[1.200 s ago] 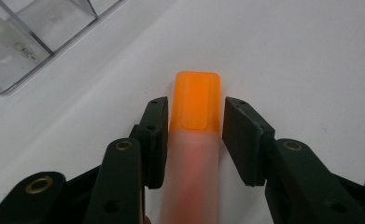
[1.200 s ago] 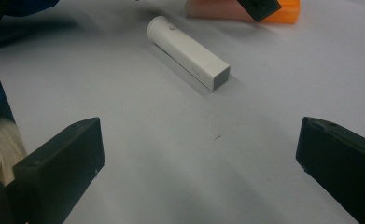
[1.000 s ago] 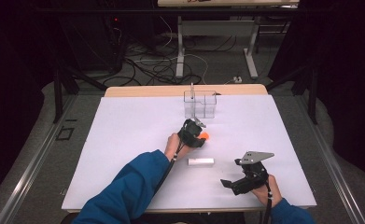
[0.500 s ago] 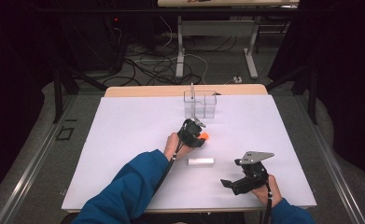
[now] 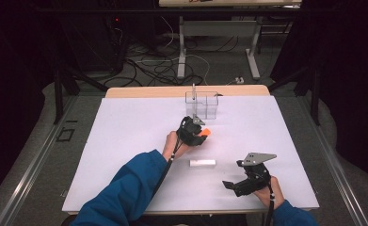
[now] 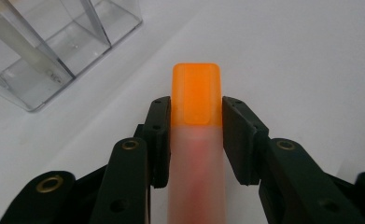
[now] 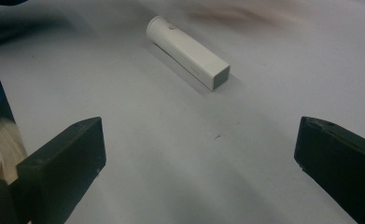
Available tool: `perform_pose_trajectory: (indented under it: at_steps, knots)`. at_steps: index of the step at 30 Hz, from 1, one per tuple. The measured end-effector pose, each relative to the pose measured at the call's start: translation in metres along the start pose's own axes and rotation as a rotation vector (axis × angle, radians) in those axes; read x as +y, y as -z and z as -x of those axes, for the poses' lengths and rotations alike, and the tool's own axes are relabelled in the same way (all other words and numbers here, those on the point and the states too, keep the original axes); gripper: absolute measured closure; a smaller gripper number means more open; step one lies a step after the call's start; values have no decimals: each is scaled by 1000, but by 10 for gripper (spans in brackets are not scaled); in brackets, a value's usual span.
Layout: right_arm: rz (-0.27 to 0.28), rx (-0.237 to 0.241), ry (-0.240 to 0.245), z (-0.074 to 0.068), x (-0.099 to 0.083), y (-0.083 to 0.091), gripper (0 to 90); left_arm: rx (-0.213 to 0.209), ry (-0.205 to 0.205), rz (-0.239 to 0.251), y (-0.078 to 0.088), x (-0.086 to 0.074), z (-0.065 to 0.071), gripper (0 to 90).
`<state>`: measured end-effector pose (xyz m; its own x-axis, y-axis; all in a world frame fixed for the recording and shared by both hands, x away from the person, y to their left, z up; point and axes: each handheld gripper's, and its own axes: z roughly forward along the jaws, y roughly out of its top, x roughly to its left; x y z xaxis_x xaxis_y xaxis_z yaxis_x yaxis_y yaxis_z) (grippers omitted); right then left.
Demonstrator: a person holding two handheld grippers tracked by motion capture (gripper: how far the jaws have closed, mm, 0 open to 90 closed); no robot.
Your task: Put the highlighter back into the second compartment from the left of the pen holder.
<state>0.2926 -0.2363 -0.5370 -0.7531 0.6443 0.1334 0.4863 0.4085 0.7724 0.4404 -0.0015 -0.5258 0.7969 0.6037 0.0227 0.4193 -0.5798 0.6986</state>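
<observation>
Left gripper (image 6: pixel 195 119) clamped on an orange-capped tube (image 6: pixel 195 95), pads pressing on both sides just below the cap's near edge. Orange cap sticking out past the jaw tips, pale frosted body running back between the jaws toward the camera. Gripped tight, no gap between pads and tube. In the high view, same left gripper (image 5: pixel 194 131) near the middle of the white table (image 5: pixel 125 141), orange tip (image 5: pixel 206 133) pointing right, clear box (image 5: pixel 202 104) just beyond it on the far side. In the left gripper view, clear box (image 6: pixel 54 46) at far left, split by a divider, with a thin clear stick leaning inside.

Right gripper (image 7: pixel 199 154) spread wide, nothing between the jaws, bare table under them. White cylinder (image 7: pixel 188 51) lying flat ahead of those jaws, well clear of both pads, closer to the left one. In the high view, right gripper (image 5: pixel 240 184) at the near right of the table, white cylinder (image 5: pixel 203 163) lying between the two grippers, apart from each. Blue sleeve (image 5: pixel 125 188) coming in from the near edge behind the left hand.
</observation>
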Motion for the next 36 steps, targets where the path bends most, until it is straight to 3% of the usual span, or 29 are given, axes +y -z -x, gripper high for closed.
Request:
perform_pose_trajectory:
  at_steps: [13, 28, 36]
  knots:
    - [8, 0, 0, 0, 0, -1, 16, -2, -2, 66, 16, 5, -8, 649]
    - [8, -3, 4, 1, 0, -1, 16, 37, -14, 152, 22, 14, -17, 648]
    - [12, -1, 8, 1, 0, -1, 16, 47, 1, 209, 25, 19, -24, 648]
